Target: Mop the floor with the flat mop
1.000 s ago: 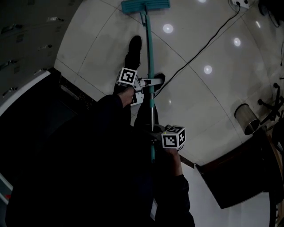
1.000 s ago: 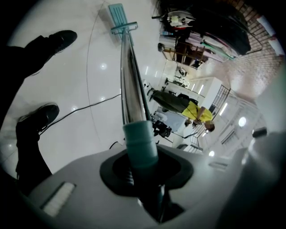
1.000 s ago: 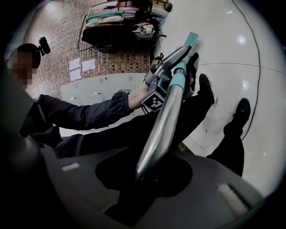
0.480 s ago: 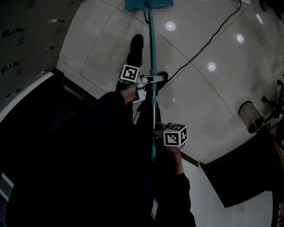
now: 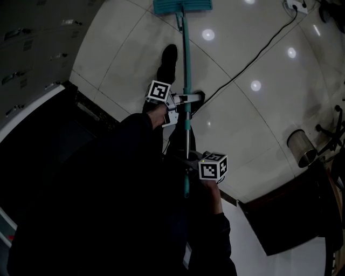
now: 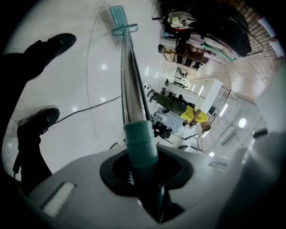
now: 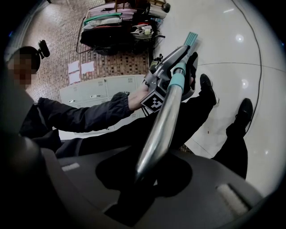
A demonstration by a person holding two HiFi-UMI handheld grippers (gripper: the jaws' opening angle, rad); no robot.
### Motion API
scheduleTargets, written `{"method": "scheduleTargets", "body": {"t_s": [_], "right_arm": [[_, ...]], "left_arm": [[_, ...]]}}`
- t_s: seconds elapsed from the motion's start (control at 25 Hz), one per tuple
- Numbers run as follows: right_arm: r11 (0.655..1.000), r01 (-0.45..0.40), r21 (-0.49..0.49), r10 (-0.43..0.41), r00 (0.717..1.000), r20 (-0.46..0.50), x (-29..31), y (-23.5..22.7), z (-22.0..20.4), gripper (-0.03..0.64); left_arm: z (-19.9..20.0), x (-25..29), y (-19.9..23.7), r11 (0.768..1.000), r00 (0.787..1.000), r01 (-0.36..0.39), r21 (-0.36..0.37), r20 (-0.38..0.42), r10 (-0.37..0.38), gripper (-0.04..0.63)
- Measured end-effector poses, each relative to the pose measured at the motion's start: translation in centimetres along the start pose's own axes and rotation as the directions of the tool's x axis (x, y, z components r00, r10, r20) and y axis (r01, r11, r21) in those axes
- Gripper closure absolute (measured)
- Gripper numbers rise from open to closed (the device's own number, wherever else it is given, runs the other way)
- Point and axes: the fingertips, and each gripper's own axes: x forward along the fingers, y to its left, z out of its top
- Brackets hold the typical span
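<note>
The flat mop has a teal head (image 5: 182,6) lying flat on the pale tiled floor at the top of the head view. Its teal and metal pole (image 5: 186,59) runs back toward me. My left gripper (image 5: 184,100) is shut on the pole near the teal collar (image 6: 139,143), with the mop head (image 6: 121,20) far ahead of it. My right gripper (image 5: 188,159) is shut on the metal upper part of the pole (image 7: 163,120), close to my body. In the right gripper view, the left gripper (image 7: 157,87) shows farther down the pole, with the mop head (image 7: 191,39) beyond it.
My two black shoes (image 5: 168,56) stand just left of the pole. A black cable (image 5: 253,59) crosses the floor to a power strip (image 5: 295,6). A metal bin (image 5: 299,146) and chair base (image 5: 331,129) stand right. Dark furniture (image 5: 48,140) lies left and at lower right (image 5: 285,215).
The mop and both grippers have shifted only slightly to the right in the head view. Both grippers keep their hold on the pole.
</note>
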Motion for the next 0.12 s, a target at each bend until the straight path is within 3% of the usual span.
{"method": "scheduleTargets", "body": {"t_s": [0.12], "right_arm": [[1.000, 0.009, -0.006, -0.009, 1.000, -0.006, 0.18, -0.04, 0.19, 0.505]], "left_arm": [[0.27, -0.17, -0.10, 1.000, 1.000, 0.001, 0.002, 0.003, -0.001, 0.503]]}}
